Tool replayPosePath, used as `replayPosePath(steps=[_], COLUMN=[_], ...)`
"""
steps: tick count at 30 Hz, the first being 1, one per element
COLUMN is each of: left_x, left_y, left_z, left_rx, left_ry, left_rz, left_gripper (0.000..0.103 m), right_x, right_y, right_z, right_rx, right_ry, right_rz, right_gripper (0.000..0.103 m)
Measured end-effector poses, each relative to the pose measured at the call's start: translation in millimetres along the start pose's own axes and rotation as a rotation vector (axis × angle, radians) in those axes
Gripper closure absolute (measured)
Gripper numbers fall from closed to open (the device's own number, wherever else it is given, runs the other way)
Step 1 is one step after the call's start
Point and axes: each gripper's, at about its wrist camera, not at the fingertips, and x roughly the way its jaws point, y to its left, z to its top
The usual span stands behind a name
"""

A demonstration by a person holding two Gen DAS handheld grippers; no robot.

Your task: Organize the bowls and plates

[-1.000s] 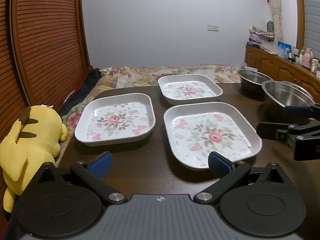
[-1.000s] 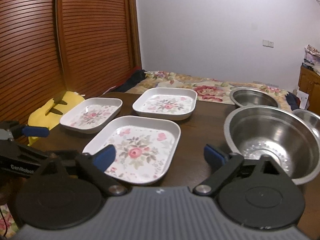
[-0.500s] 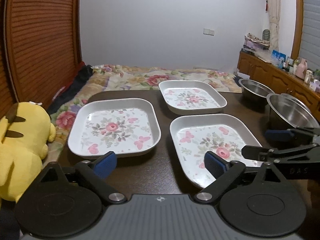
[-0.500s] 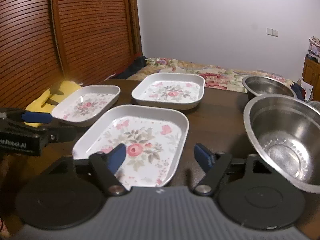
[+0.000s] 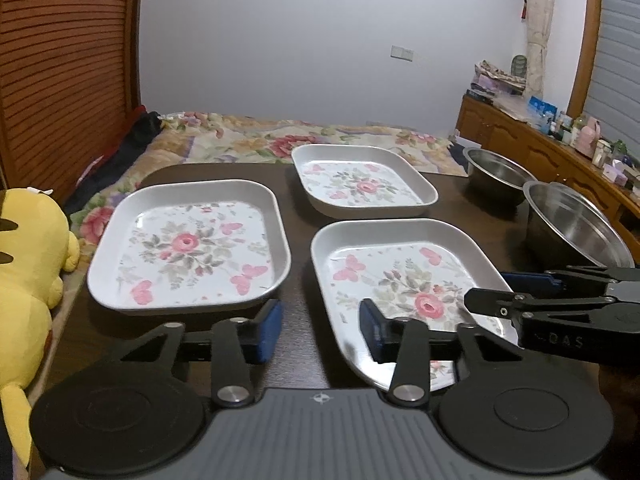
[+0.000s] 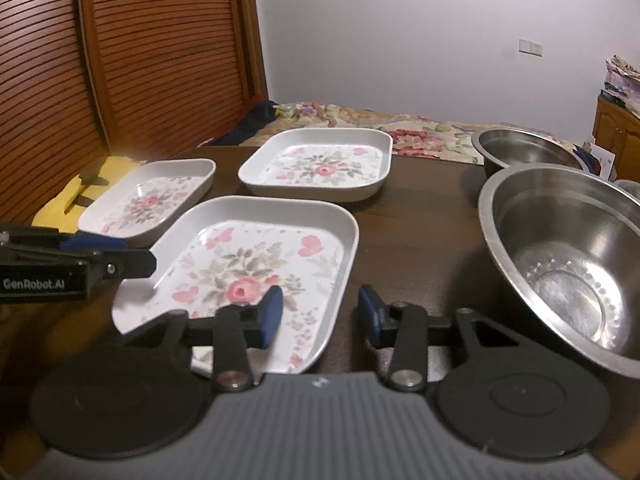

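Note:
Three white square plates with a pink flower print lie on the dark table [image 5: 300, 208]: a left plate [image 5: 188, 248], a far plate [image 5: 360, 188] and a near plate [image 5: 404, 288] [image 6: 256, 272]. Two steel bowls stand to the right, a large bowl [image 6: 568, 264] and a smaller bowl [image 6: 524, 152] behind it. My left gripper [image 5: 320, 334] is open but narrowed, its fingers on either side of the near plate's front-left rim. My right gripper [image 6: 320, 314] is open and equally narrowed, straddling that plate's front-right rim.
A yellow plush toy [image 5: 28, 272] lies off the table's left edge. A bed with a flowered quilt [image 5: 280, 140] runs behind the table. A slatted wooden door [image 6: 160, 60] is on the left, and a cluttered wooden cabinet [image 5: 560, 160] on the right.
Both grippers have moved in toward the near plate from either side, and both jaws have narrowed a lot. The plates and bowls stay where they were.

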Motion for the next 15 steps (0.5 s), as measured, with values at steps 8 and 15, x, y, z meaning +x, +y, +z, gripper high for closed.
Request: replayPosePath(steps=[8,15], left_x=[7,12], left_y=[-4,-6], left_z=[-1,-4], left_rx=[0.003,0.002], left_ry=[0.026,0.047], left_rz=[-0.006,-0.011], left_gripper=[0.079,0.091], right_x=[2,2], right_y=[-1,-9], right_z=[1,-1], right_rx=[0.015,0.041], right_ry=[0.001,0.004], right_rz=[-0.008,0.025], right_gripper=[0.079,0.087])
